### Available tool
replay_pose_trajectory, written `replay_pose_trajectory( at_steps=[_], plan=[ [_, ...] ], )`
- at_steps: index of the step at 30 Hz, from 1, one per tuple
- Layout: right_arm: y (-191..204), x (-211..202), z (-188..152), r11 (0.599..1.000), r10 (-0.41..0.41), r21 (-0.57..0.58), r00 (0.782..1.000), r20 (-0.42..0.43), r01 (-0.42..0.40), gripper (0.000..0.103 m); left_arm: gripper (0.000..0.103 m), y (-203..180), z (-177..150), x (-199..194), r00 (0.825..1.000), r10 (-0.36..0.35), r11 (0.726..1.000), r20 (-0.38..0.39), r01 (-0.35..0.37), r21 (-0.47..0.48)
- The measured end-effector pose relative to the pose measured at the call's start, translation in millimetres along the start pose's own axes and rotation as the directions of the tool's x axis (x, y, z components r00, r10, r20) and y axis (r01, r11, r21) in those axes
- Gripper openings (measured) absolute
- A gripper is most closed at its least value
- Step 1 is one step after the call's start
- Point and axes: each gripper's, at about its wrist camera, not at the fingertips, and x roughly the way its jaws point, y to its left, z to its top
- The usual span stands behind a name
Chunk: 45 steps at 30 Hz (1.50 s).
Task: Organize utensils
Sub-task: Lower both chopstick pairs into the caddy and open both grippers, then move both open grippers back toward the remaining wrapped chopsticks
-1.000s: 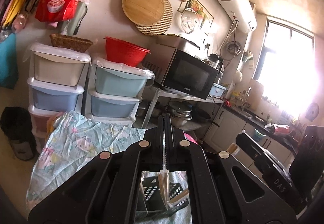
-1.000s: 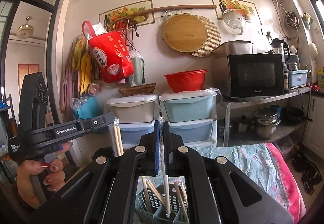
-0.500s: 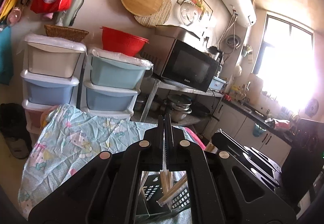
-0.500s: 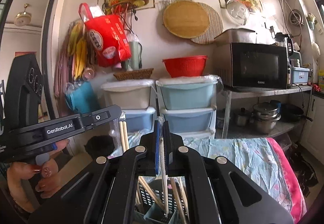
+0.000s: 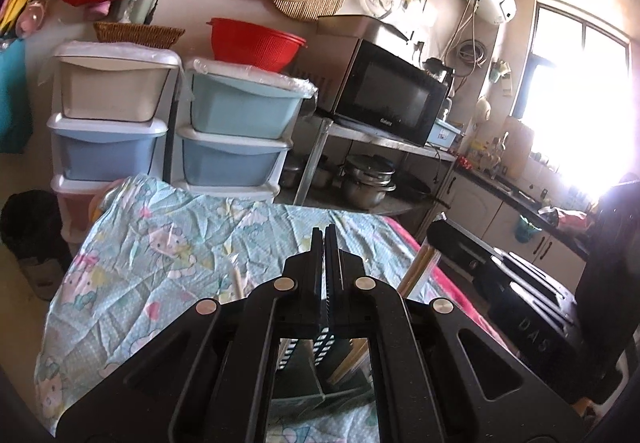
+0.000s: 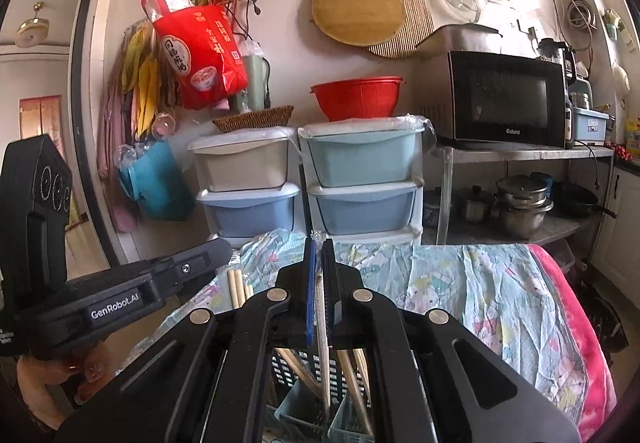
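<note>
A red colander (image 6: 357, 99) sits on plastic drawers (image 6: 362, 179) beside a microwave (image 6: 506, 99); pots (image 6: 520, 203), perhaps steel, beneath.

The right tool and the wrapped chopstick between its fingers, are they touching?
Touching. The right wrist view shows the right tool shut on the wrapped chopstick, its pads pressing the wrapper on both sides above the utensil basket.

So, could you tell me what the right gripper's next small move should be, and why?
Probably lower a little further, then open. The right gripper is shut on a wrapped chopstick whose lower end already hangs among the other chopsticks in the black utensil basket.
</note>
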Motion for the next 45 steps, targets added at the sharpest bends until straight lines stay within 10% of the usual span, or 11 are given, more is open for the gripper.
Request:
replay_pose_trajectory(
  at_steps=[5,22,45],
  plan=[
    [-3,-2,-6,1.0,-0.007,0.01,1.0,-0.003,0.007,0.025,0.004,6,-8,-4,0.999,0.033,0.999,-0.005,-0.033,0.009],
    [-10,-38,-20,0.999,-0.051,-0.008,0.999,0.02,0.051,0.055,0.086,14,-21,-52,0.991,0.122,0.993,0.051,-0.122,-0.007],
    [-9,-79,-46,0.998,-0.064,-0.007,0.998,0.006,0.064,0.07,0.092,24,-69,-89,0.986,0.165,0.985,0.015,-0.164,-0.062]
  ],
)
